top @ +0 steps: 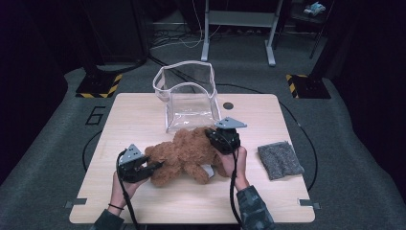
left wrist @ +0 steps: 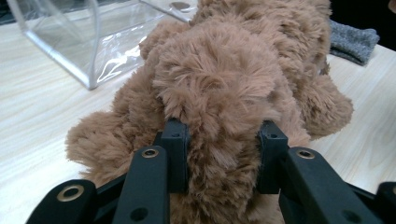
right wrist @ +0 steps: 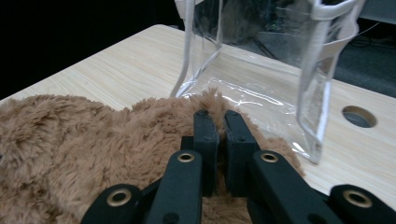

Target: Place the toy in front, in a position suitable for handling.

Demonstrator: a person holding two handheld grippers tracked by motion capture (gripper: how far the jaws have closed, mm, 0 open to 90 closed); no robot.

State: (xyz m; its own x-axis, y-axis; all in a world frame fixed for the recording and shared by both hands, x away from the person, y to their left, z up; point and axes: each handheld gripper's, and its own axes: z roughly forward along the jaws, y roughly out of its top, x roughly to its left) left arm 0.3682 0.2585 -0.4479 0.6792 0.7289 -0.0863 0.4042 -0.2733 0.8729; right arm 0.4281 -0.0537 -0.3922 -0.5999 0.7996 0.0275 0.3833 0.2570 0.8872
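The left gripper (top: 152, 167) was clamped on a limb of the brown teddy bear (top: 184, 154), its two black jaws sunk into the fur on either side of a thick fold (the left gripper view showed this plainly, with plush bulging between them). The right gripper (top: 214, 135) pinched a thin tuft of the bear's fur at its far end, the jaws drawn almost together with only a sliver of plush between them. Each gripper was held by a hand (top: 123, 188) reaching in over the near edge of the table (top: 143, 115).

The bear lay stretched out on the middle of the surface, nearer the near edge than the far one. Just beyond it, touching its fur, stood a clear plastic bag (top: 189, 98) with white trim, upright and open at the top, toward the far edge. A grey cloth (top: 279, 160) lay flat near the right edge, apart from the bear.
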